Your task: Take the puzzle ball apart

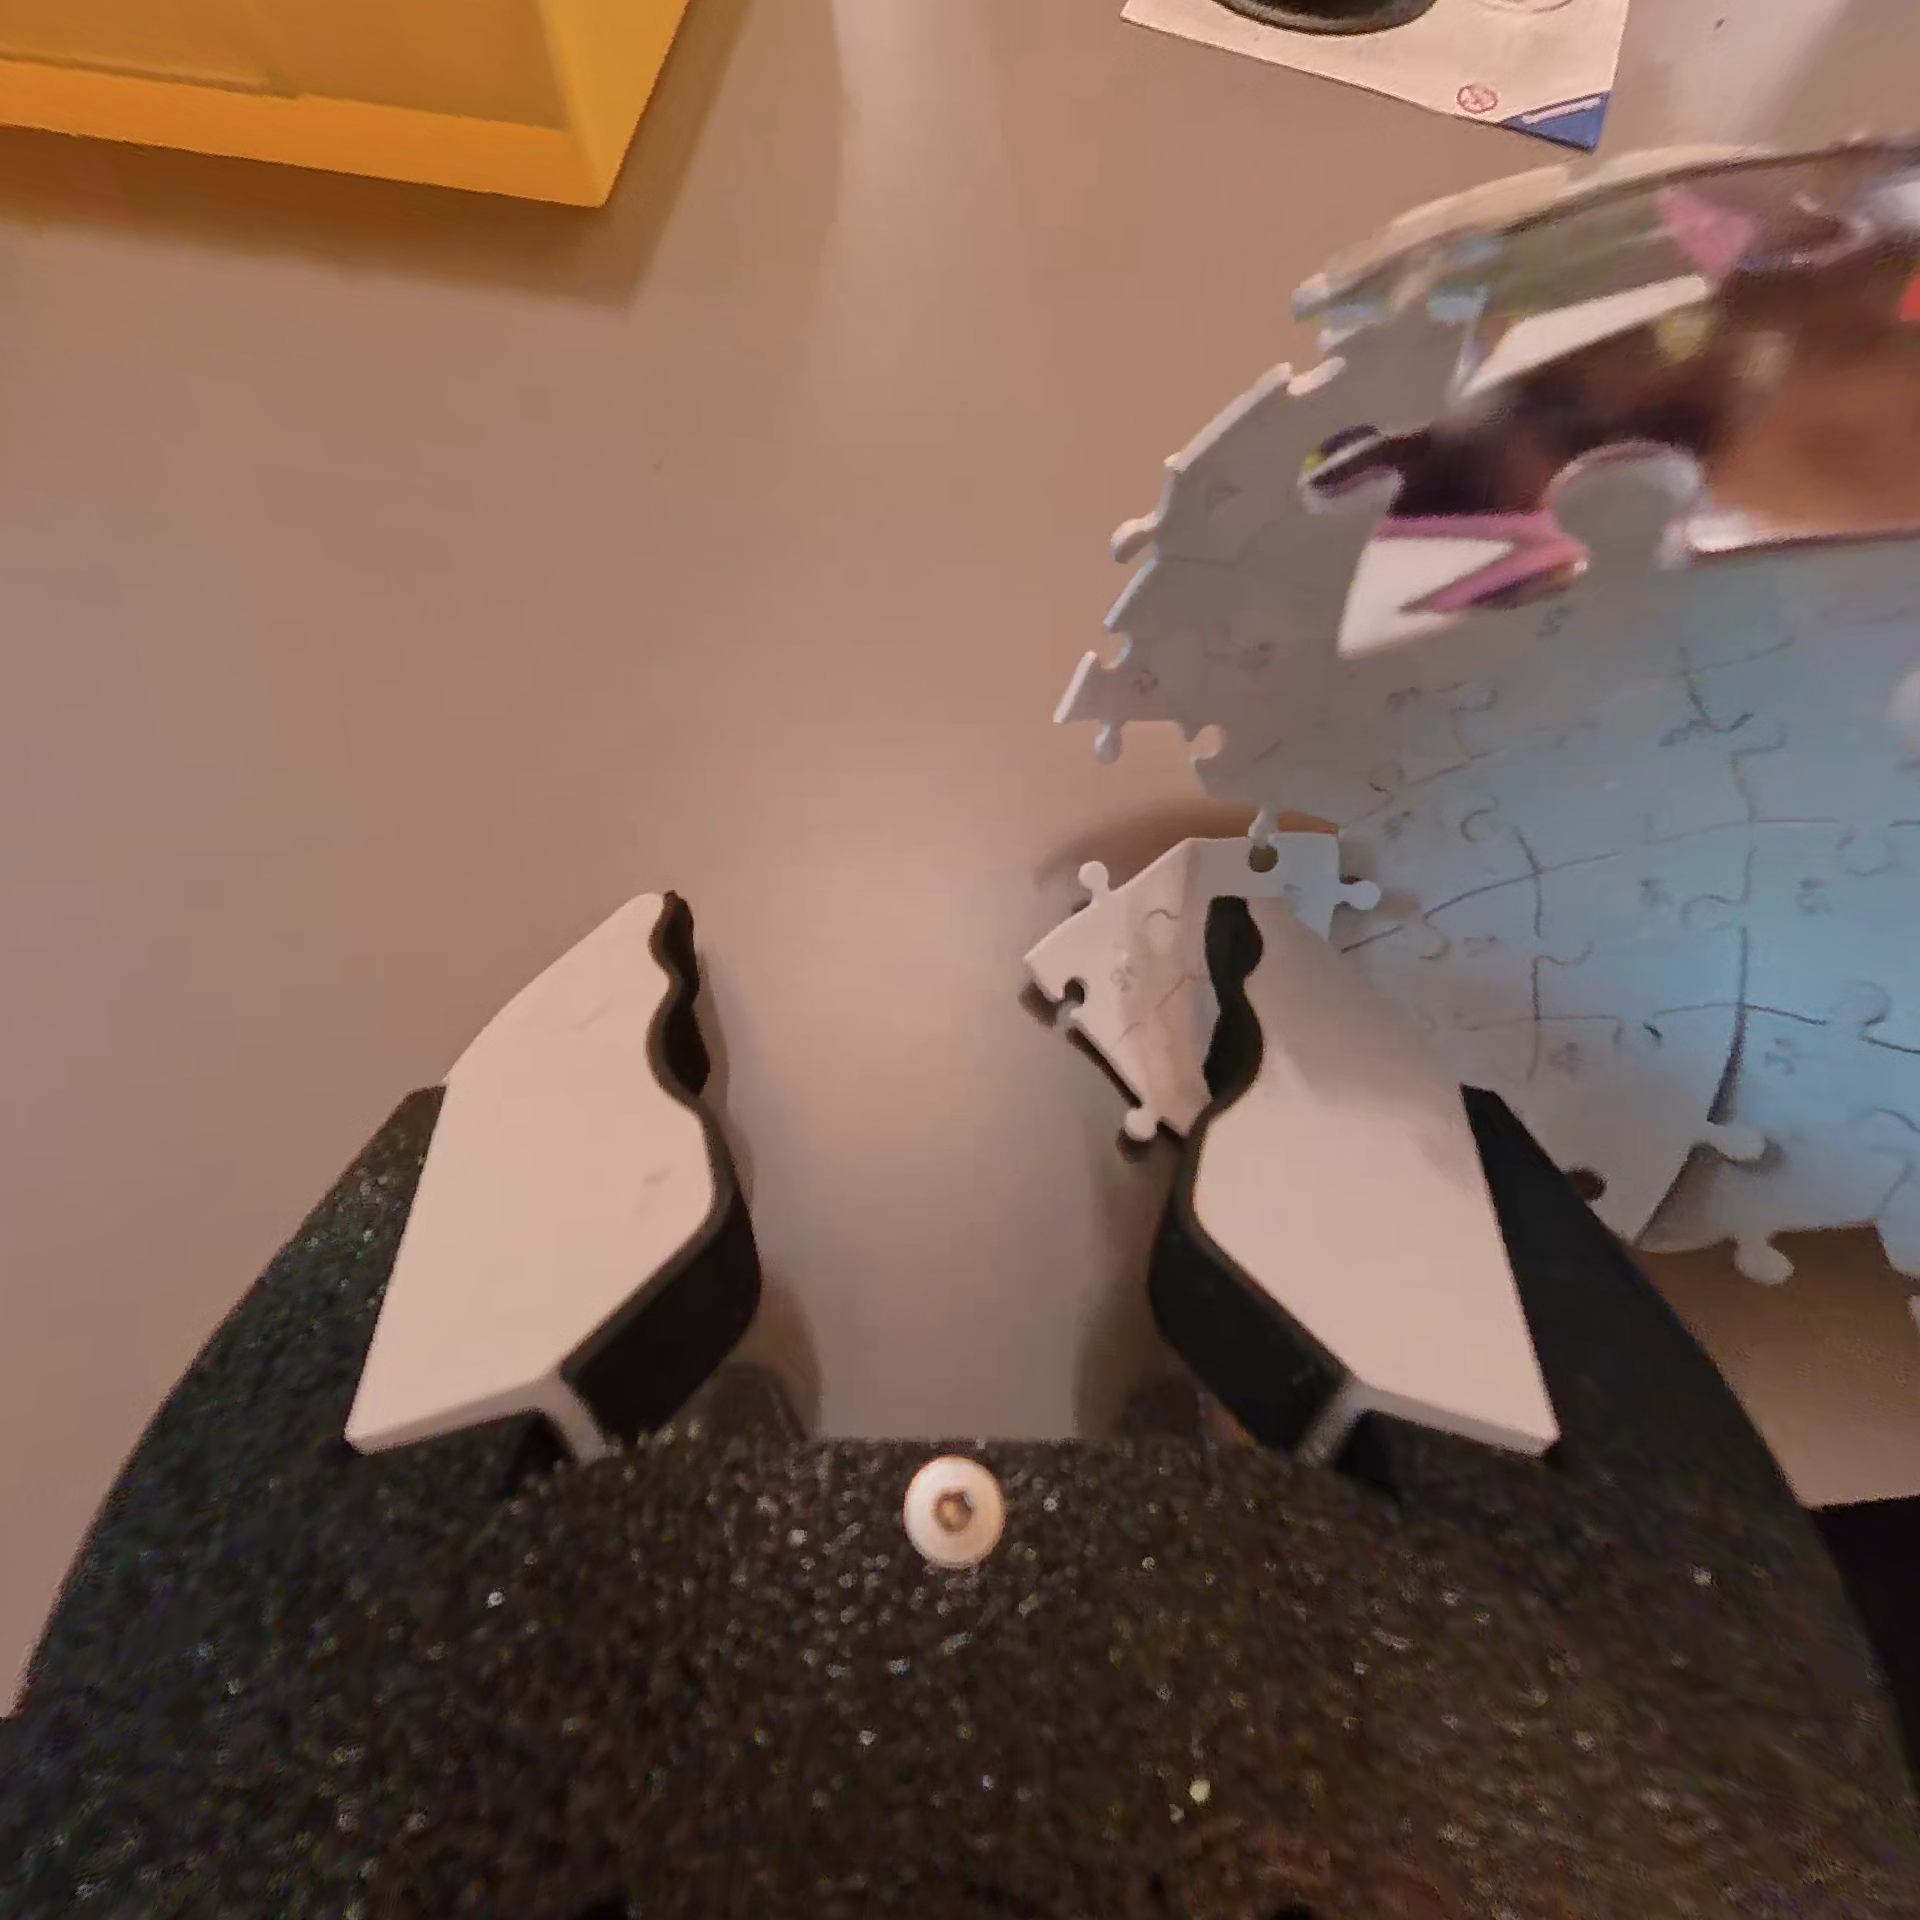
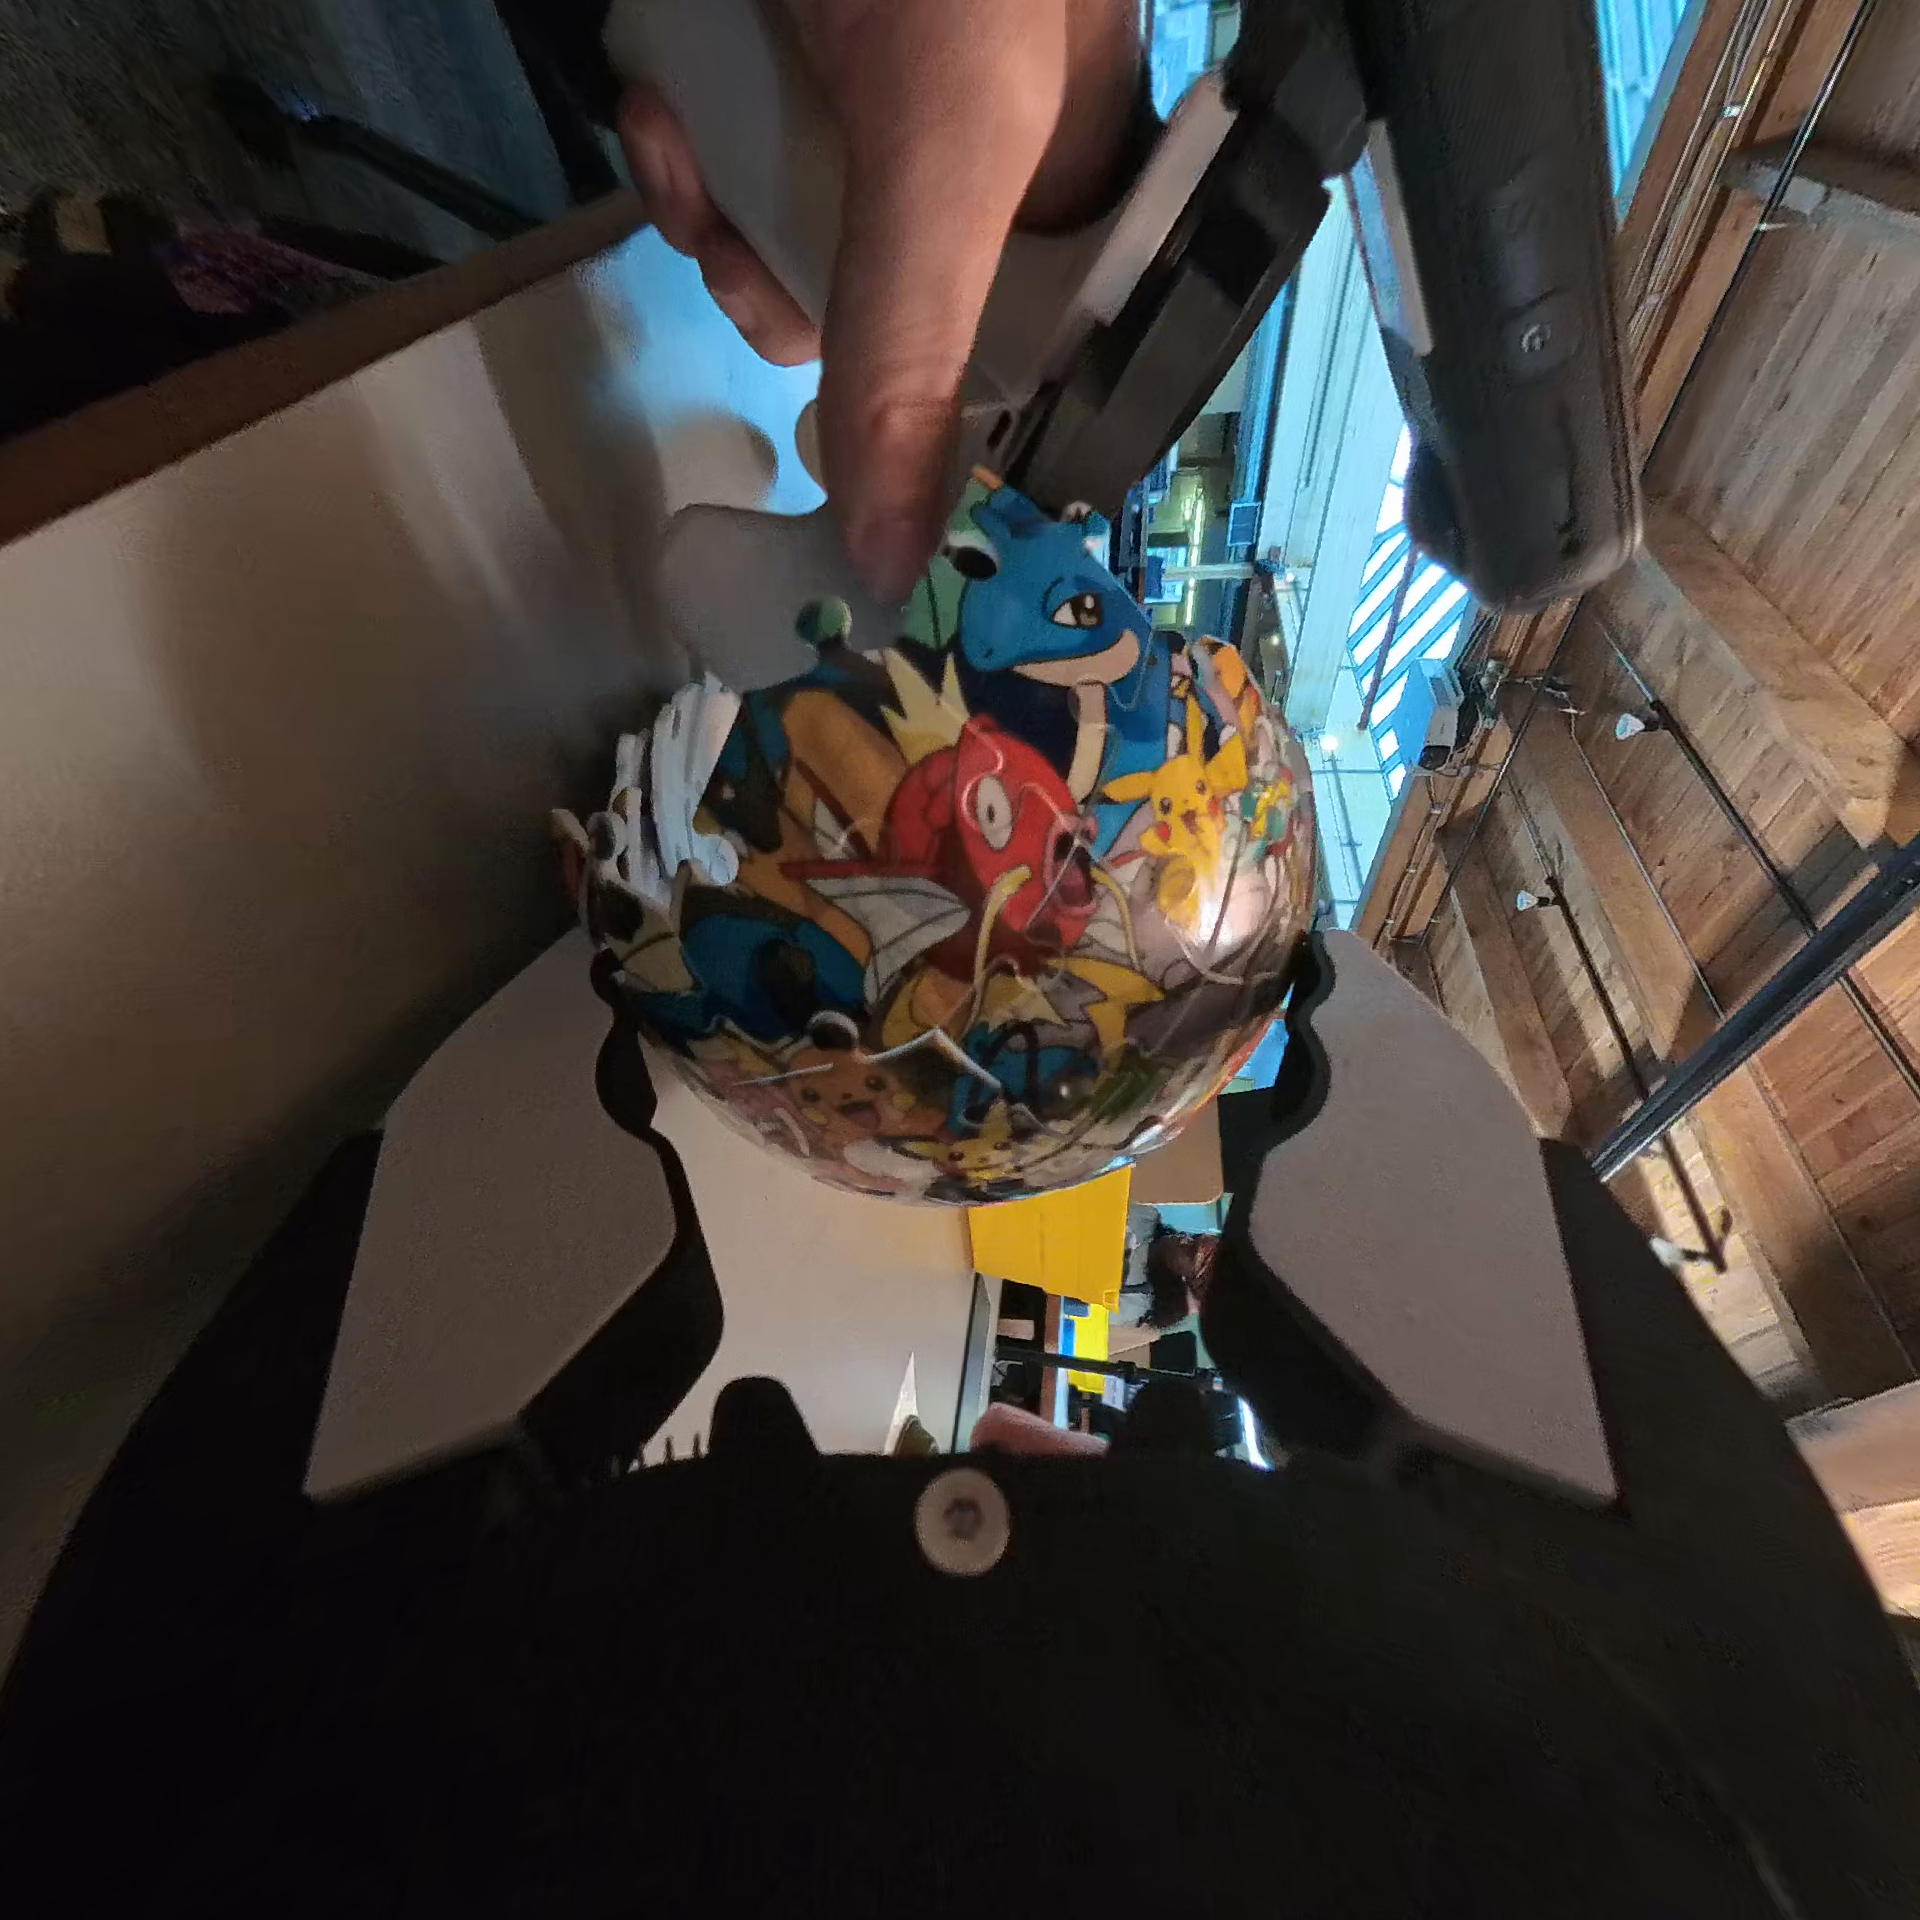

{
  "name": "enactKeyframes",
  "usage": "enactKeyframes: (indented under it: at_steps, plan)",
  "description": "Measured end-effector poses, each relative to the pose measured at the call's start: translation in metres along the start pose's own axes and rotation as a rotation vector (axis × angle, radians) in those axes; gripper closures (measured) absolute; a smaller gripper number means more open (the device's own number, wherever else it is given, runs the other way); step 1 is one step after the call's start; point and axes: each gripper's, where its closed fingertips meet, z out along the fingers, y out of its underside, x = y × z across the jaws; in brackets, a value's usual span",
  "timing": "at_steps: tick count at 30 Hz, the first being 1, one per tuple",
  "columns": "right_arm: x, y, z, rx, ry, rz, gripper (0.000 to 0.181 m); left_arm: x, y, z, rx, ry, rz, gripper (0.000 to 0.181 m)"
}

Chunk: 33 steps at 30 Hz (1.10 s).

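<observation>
**Puzzle ball clamped on the right, loose pieces by the open left gripper**

At far left in our left wrist view we see a yellow box (image 1: pixel 312 94) on the beige table (image 1: pixel 416 623). Our left gripper (image 1: pixel 951 997) hangs over bare tabletop with its 2 fingers spread apart and nothing between them. Just beside its right finger (image 1: pixel 1351 1247) lies a small cluster of joined pieces (image 1: pixel 1132 997), pale side up, resting on the table and touching that finger's tip. To the right of it we see the puzzle ball (image 1: pixel 1621 935), its shell broken open so the pale inner side and jagged edge of knobs face us. At far right a printed sheet (image 1: pixel 1455 52) lies on the table.

In our right wrist view the right gripper (image 2: pixel 951 997) holds the ball (image 2: pixel 956 914) by its 2 sides, fingers pressed on the colourful cartoon-printed shell. On the ball's far-left side the pieces gape open. Beyond it a hand (image 2: pixel 883 260) holds the other gripper's grey handle.
</observation>
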Motion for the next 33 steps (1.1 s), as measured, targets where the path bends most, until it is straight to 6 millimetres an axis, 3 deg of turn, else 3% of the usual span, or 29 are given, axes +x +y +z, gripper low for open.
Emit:
enactKeyframes:
  at_steps: [22, 33]
  plan:
    - [0.0, 0.015, 0.004, -0.013, -0.036, 0.167, 0.061, 0.003, 0.002, 0.01, -0.058, -0.028, 0.023, 0.092]
    - [0.0, 0.004, 0.001, -0.01, -0.014, -0.02, 0.063, 0.005, 0.001, 0.01, -0.057, 0.013, 0.032, 0.09]
